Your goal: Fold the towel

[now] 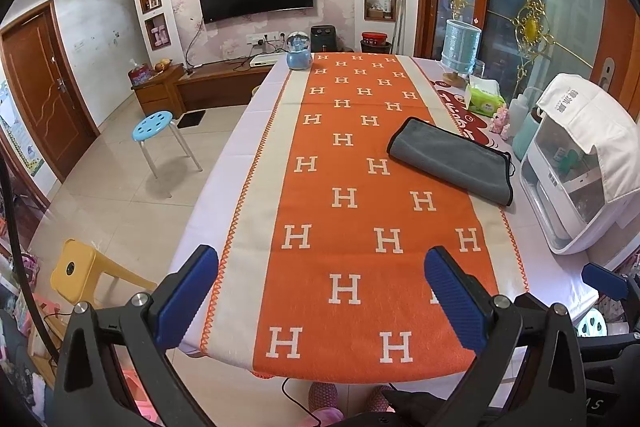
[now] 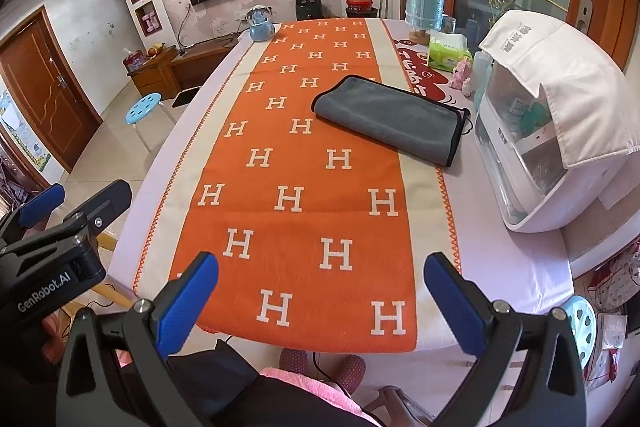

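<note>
A grey towel (image 1: 450, 161) with black trim lies folded flat on the right side of the orange H-pattern runner (image 1: 352, 167); it also shows in the right wrist view (image 2: 390, 117). My left gripper (image 1: 320, 299) is open and empty above the table's near edge, well short of the towel. My right gripper (image 2: 320, 303) is open and empty, also at the near edge, with the towel ahead and slightly right. The left gripper also shows at the left of the right wrist view (image 2: 76, 203).
A white appliance (image 2: 532, 131) under a white cloth stands at the table's right edge beside the towel. A tissue pack (image 2: 448, 53), a blue cylinder (image 2: 424, 3) and a blue globe (image 2: 261, 23) stand at the far end. A blue stool (image 1: 154, 125) and yellow stool (image 1: 80, 271) are left.
</note>
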The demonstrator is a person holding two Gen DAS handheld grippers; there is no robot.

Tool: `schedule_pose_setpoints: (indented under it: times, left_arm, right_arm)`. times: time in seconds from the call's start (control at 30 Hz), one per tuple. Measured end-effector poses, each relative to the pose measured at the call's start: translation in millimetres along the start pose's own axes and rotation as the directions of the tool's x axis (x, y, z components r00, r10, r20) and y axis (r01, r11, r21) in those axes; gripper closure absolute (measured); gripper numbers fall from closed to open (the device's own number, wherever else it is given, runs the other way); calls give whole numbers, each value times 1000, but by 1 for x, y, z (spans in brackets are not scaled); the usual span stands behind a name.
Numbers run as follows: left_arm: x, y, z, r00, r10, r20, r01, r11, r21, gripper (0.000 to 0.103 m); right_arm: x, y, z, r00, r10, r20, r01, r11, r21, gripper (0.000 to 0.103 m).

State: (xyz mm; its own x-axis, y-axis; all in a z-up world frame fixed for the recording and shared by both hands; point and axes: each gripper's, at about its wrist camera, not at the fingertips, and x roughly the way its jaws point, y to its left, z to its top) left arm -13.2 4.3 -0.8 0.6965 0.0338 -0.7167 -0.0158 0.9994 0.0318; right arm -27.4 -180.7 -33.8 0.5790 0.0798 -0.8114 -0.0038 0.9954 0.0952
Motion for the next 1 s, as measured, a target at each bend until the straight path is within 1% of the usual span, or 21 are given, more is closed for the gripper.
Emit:
schedule_pose_setpoints:
  times: [0.43, 1.0]
  left_arm:
    - [3, 1, 2, 1000, -17, -2, 17, 1000, 9, 1]
    - [4, 0, 2, 1000, -16, -4, 16, 1000, 9, 1]
  right_arm:
    - [4, 0, -1, 1000, -5, -10, 5, 1000, 9, 0]
    - [8, 5, -1, 1000, -4, -21, 4, 1000, 10, 0]
